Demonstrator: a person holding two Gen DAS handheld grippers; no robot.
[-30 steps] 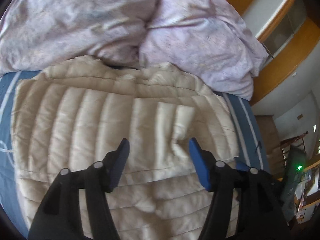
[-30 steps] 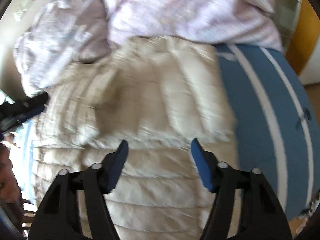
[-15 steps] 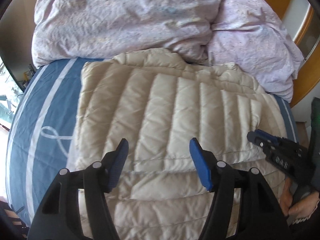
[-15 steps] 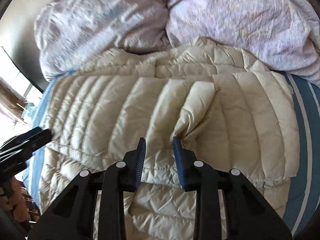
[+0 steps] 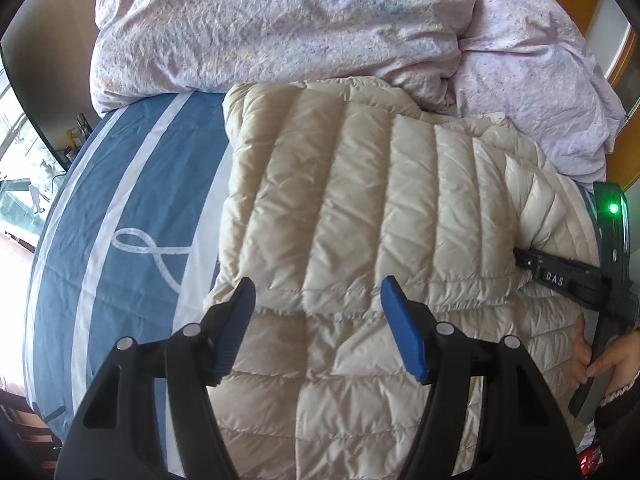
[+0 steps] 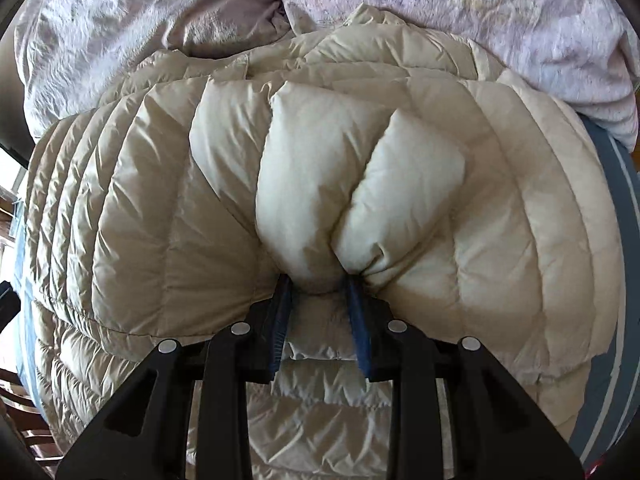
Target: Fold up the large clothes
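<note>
At 12 o'clock of right gripper [image 6: 316,284], pads pinched cream down jacket [image 6: 320,184] fold; left gripper [image 5: 318,300] hovered spread above hem; quilt channels ran 6–12 o'clock.

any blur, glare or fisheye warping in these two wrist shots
Left wrist view: sharp, no motion blur; the window at the left edge is blown out white, and the striped blue sheet bends with the fisheye. Right wrist view: also sharp; the cream puffer jacket balloons at centre, sunlit on its bunched fold, shaded beside the right gripper.
</note>
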